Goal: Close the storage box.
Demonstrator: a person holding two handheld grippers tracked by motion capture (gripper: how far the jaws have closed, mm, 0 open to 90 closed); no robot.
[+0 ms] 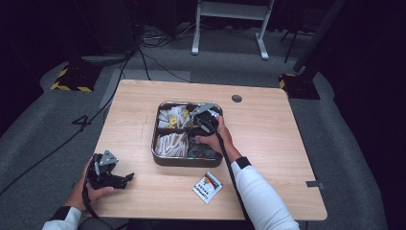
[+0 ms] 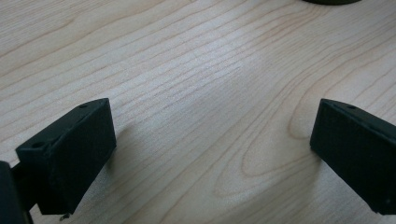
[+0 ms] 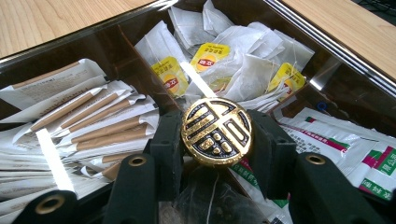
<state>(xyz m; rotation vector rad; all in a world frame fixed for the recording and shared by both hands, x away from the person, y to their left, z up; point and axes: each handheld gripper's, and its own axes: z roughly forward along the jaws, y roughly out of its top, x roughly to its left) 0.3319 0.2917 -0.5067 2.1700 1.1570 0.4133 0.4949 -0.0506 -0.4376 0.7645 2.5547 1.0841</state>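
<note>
Wood table [image 1: 268, 129], dark room. Right gripper [image 3: 217, 135] clamped part-open on a gold knob [image 3: 217, 131] at the centre of the divided tray [image 1: 189, 162], with tea bags [image 3: 233, 60], paper sticks [image 3: 93, 126] and sachets [image 3: 345, 144] crowding round. Left gripper [image 2: 210, 140] wide open, empty, low over bare wood. Loose packet [image 1: 207, 187] in front of tray.

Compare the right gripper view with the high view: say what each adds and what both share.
Right gripper view alone: the gold knob with its embossed pattern, pressed between the right gripper's black jaws, and the print on the yellow-tagged tea bags.

High view alone: the whole wooden table, the left gripper resting by its near left corner, and a loose packet lying in front of the tray.

Both: the divided tray, its brown stick packets and white sachets.
</note>
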